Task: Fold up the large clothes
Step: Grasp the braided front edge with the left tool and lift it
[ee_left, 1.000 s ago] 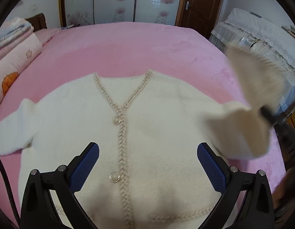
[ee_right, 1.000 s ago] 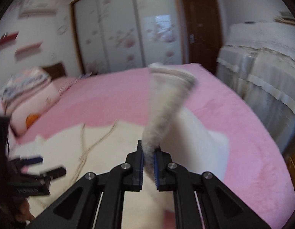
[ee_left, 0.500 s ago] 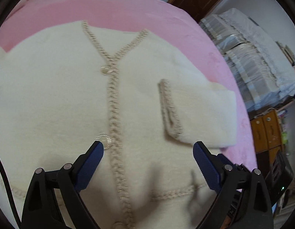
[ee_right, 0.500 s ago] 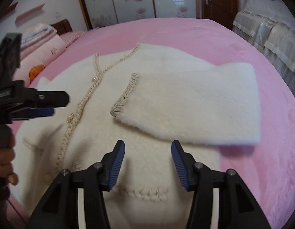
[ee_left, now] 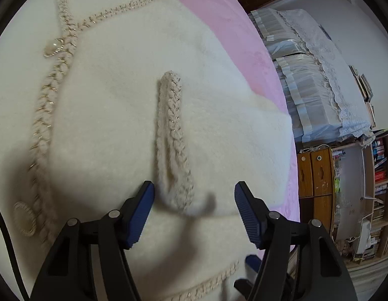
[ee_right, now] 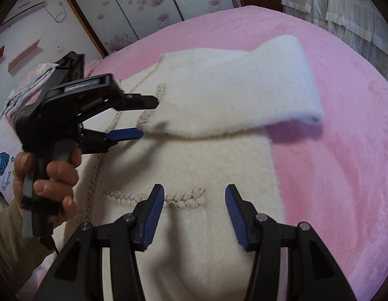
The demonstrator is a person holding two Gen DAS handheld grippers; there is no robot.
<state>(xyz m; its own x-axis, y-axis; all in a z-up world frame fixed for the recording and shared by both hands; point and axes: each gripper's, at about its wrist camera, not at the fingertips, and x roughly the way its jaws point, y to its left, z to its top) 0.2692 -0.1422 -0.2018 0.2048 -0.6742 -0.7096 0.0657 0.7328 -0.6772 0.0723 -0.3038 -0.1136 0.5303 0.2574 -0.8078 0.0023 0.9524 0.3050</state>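
Looking along the left gripper (ee_left: 194, 207), its jaws stand open astride the braided cuff (ee_left: 172, 148) of a sleeve (ee_left: 231, 135) lying across the cardigan (ee_left: 106, 87). Best to close on the cuff's lower end, catching the sleeve only, not the layer beneath.

From the right gripper (ee_right: 191, 207), jaws open and empty over the pocket braid (ee_right: 154, 198), the cardigan lies flat on the pink bed (ee_right: 344, 150). No containers show.

The fluffy cream knit cardigan (ee_right: 194, 165) lies on the pink plush bedspread (ee_right: 344, 150), filling frame centre; its sleeve (ee_right: 234, 85) lies folded across its chest, my left gripper (ee_right: 147, 119) at the cuff, centre left.
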